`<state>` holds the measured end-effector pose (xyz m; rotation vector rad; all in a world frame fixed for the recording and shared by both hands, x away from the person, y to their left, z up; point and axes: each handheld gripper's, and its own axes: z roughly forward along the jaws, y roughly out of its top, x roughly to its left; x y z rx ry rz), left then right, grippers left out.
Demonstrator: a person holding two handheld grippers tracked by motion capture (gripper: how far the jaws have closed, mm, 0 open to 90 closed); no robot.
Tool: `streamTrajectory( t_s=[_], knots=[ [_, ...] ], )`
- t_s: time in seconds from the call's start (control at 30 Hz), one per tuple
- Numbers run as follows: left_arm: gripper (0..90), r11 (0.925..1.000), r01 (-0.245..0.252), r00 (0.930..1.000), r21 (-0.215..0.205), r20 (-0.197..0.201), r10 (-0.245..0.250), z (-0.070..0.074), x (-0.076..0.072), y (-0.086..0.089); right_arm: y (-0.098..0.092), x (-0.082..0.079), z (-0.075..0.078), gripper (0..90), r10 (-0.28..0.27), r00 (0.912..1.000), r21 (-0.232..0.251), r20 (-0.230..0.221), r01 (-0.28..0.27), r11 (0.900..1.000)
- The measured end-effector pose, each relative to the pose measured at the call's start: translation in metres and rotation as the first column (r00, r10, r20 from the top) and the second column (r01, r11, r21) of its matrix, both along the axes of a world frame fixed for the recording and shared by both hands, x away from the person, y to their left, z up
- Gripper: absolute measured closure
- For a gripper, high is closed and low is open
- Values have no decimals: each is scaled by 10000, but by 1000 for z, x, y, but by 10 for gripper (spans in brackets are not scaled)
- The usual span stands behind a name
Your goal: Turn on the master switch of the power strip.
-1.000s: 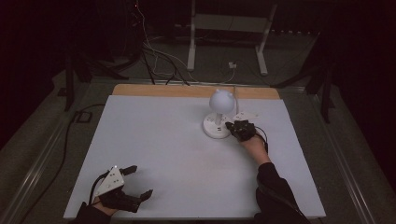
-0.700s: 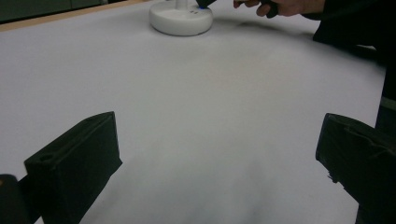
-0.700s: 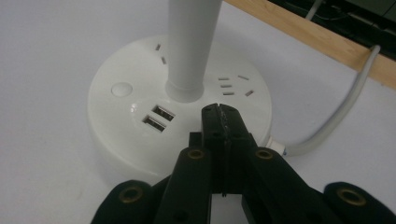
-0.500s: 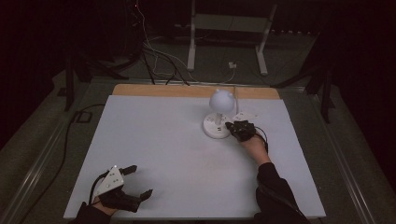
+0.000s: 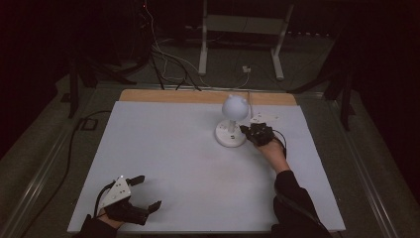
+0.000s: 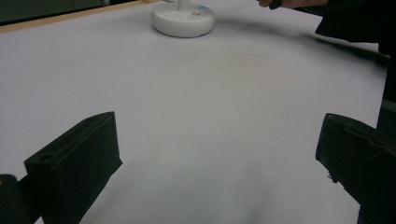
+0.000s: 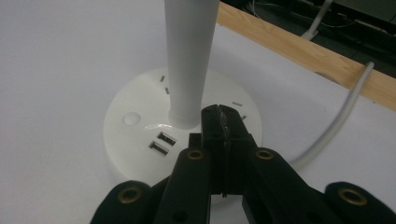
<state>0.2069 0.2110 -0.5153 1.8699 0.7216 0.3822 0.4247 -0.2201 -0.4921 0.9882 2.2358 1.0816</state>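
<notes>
Both jaws of my right gripper (image 7: 223, 122) are pinched together on the desk lamp's (image 5: 233, 123) base, likely pressing a control; left gripper (image 5: 143, 194) rests agape near the table's (image 5: 163, 148) front-left corner.

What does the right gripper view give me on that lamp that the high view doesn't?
Right gripper view alone: two USB ports and a round button on the lamp base, with the right tongs shut over the base beside the stem.
High view alone: the round lamp head, and the left tongs open near the table's front left corner.
Both: base, stem, white table, wooden back edge.
</notes>
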Motion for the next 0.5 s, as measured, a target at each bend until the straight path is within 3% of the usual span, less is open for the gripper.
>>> streamTrajectory(
  t_s=[0.27,0.5],
  knots=[
    [2,10000,25,10000,12,-1,-25,0,0,0,-2,-7,2,883,111,9998,177,-146,-108,9998],
    [2,10000,-9,10000,-37,-19,8,0,0,0,-3,-10,2,716,301,9987,491,-417,-280,9984]
  ],
)
